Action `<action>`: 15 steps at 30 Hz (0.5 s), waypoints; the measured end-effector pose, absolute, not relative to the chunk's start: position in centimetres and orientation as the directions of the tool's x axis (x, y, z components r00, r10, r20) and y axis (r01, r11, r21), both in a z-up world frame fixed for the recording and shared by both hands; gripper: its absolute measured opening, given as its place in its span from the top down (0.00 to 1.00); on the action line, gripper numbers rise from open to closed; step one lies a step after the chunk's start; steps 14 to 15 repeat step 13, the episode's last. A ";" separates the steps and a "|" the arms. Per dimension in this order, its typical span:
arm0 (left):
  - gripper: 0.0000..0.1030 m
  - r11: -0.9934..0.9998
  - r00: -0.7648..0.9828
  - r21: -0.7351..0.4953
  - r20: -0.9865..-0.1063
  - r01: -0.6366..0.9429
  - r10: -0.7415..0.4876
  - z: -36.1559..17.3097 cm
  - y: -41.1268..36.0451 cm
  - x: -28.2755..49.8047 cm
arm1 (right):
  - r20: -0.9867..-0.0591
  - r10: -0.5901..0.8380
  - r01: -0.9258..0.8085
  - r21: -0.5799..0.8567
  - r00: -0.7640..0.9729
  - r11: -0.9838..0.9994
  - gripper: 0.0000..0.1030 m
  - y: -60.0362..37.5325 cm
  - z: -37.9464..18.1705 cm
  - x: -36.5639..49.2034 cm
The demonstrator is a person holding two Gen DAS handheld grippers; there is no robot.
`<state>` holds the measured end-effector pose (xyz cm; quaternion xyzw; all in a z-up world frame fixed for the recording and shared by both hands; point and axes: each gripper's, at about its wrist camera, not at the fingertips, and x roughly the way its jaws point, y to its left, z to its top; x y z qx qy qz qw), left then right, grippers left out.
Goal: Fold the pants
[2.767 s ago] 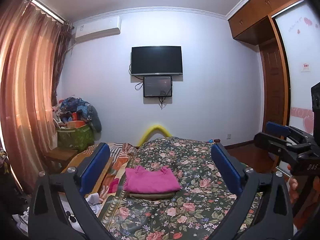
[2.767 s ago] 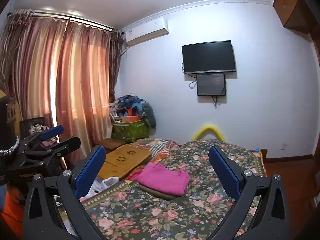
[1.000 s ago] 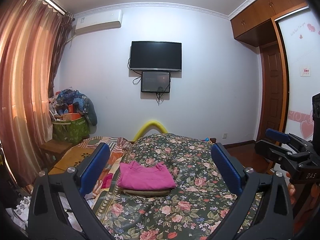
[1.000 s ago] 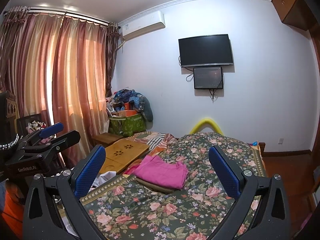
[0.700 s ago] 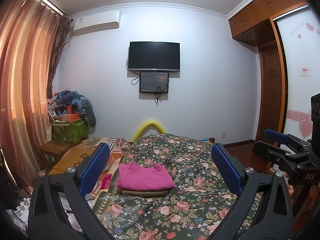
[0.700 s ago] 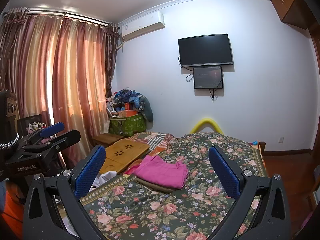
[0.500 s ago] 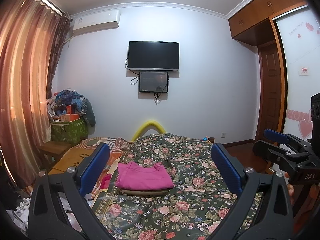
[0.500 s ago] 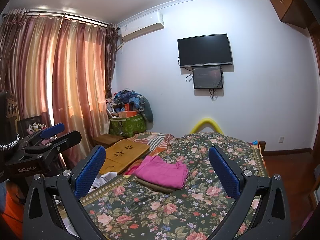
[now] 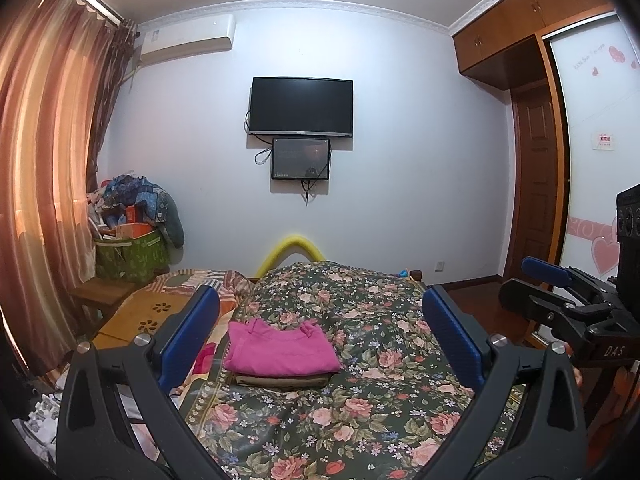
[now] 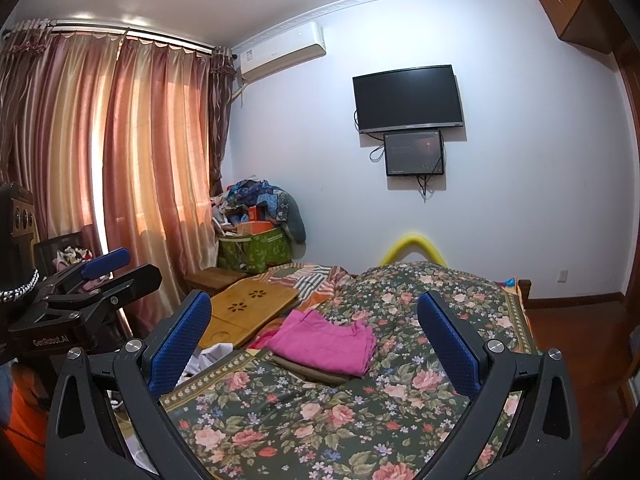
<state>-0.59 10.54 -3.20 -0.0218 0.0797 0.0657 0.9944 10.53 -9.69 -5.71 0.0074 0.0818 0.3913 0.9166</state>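
Note:
Folded pink pants [image 9: 280, 350] [image 10: 324, 340] lie on top of a folded olive garment [image 9: 280, 381] [image 10: 316, 374], on the left side of the floral bed cover [image 9: 360, 400] [image 10: 320, 420]. Both grippers hover above the near end of the bed, well short of the pile. My left gripper [image 9: 318, 300] is open and holds nothing; it also shows at the left edge of the right wrist view as the left gripper [image 10: 108, 272]. My right gripper [image 10: 313, 300] is open and holds nothing too; the left wrist view catches the right gripper [image 9: 560, 292] at its right edge.
A wooden lap table [image 9: 148, 320] [image 10: 248, 304] lies left of the bed on a striped blanket. A green box [image 9: 128, 252] heaped with clothes stands by the curtain [image 10: 140, 160]. A yellow foam arc [image 9: 296, 246] is at the bed's far end, a TV [image 9: 300, 106] on the wall.
Both views have drifted only slightly over the last seconds. The pink pile has not moved on the bed, and both grippers have stayed open.

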 end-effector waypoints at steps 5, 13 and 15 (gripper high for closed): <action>0.00 0.990 0.978 -0.047 -0.169 -0.130 0.121 -3.2 10.9 -0.5 | -0.147 0.718 -0.716 0.080 0.680 0.694 0.00 -9.8 -5.7 10.6; 0.00 0.990 0.977 -0.076 -0.190 -0.117 0.101 -3.5 11.4 -0.3 | -0.153 0.720 -0.718 0.080 0.677 0.692 0.00 -9.6 -5.8 10.8; 0.00 0.990 0.977 -0.076 -0.190 -0.117 0.101 -3.5 11.4 -0.3 | -0.153 0.720 -0.718 0.080 0.677 0.692 0.00 -9.6 -5.8 10.8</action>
